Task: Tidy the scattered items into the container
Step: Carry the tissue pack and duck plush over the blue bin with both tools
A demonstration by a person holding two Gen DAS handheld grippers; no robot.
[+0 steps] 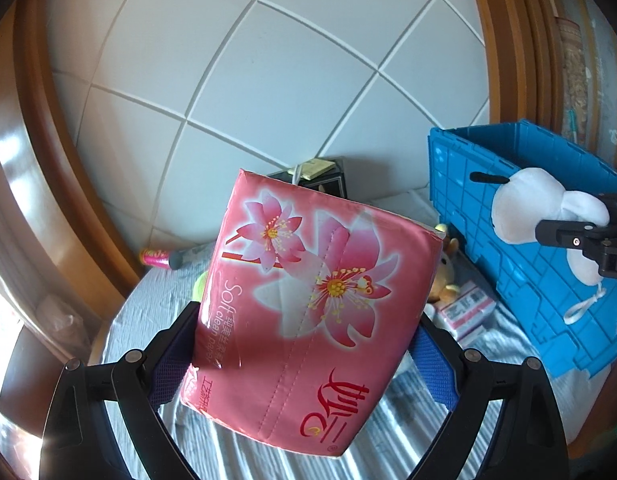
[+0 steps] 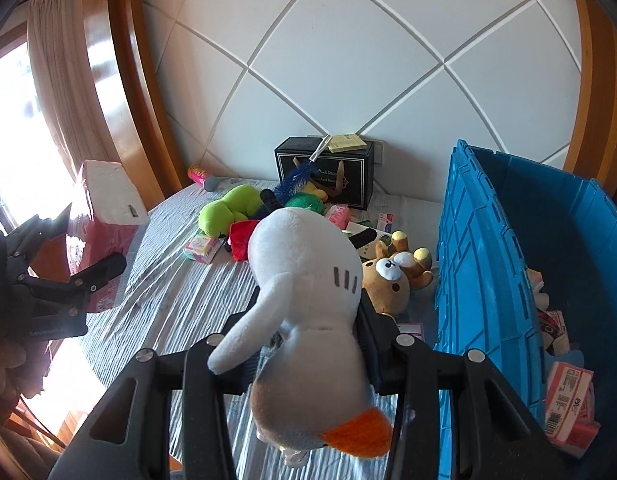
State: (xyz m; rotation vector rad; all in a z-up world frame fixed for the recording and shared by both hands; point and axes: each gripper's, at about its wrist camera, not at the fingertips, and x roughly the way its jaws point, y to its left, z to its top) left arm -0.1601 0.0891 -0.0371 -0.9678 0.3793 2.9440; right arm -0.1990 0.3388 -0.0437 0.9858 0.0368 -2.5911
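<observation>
- Left gripper (image 1: 304, 344) fingers clamped on the pink tissue pack (image 1: 308, 292), held above the bed (image 1: 156, 308)
- Right gripper (image 2: 308, 340) fingers clamped on the white plush toy (image 2: 304, 280), just left of the blue crate (image 2: 488, 280) wall
- Crate open-topped, floor partly bare

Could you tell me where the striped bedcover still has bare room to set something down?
Bare bedcover stretches from the green plush toward the window side. It is crowded between the black box and the blue crate, around the brown bear.
</observation>
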